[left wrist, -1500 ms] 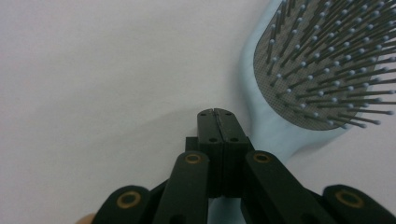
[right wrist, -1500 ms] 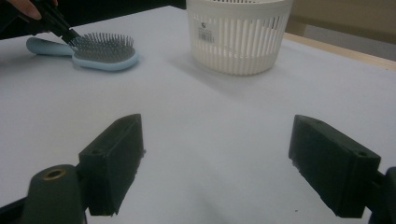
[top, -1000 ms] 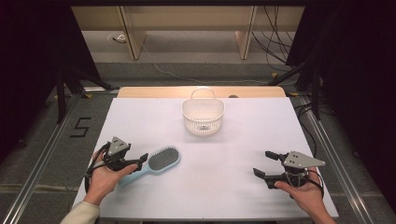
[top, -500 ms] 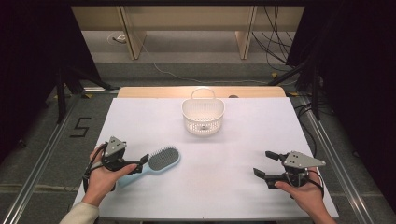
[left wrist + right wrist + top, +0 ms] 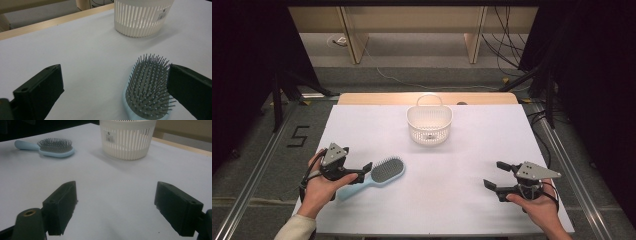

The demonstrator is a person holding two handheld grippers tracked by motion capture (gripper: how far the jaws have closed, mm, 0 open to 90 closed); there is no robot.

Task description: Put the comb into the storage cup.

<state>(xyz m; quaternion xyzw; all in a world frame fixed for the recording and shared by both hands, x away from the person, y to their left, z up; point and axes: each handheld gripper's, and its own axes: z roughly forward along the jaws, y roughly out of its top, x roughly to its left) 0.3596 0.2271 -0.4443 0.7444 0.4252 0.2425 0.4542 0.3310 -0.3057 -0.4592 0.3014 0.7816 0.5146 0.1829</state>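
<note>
- Hairbrush [image 5: 379,174]: pale blue, lying flat on the white table [image 5: 452,200] with its grey bristles up, on the person's side of the white basket [image 5: 429,125] and off to that basket's left, well apart from it.
- Its handle points away from the basket, toward the left gripper [image 5: 360,171]; the bristled head is the end nearer the basket.
- Left gripper: held in the left hand [image 5: 319,187], its jaws spread wide. They have just been opening. In the left gripper view the brush head [image 5: 147,87] lies just ahead, beside the right-hand jaw, and neither pad presses on it.
- Whether that jaw touches the bristles I cannot tell.
- Right gripper [image 5: 495,175]: held in the right hand [image 5: 537,207], on the person's side of the basket and off to its right, well apart from both basket and brush. Its jaws also stand wide, with bare table between them.
- Basket: upright, slatted sides, a loop handle at its far rim, standing near the far edge of the table. In the right gripper view a small label [image 5: 109,137] shows on its wall.
</note>
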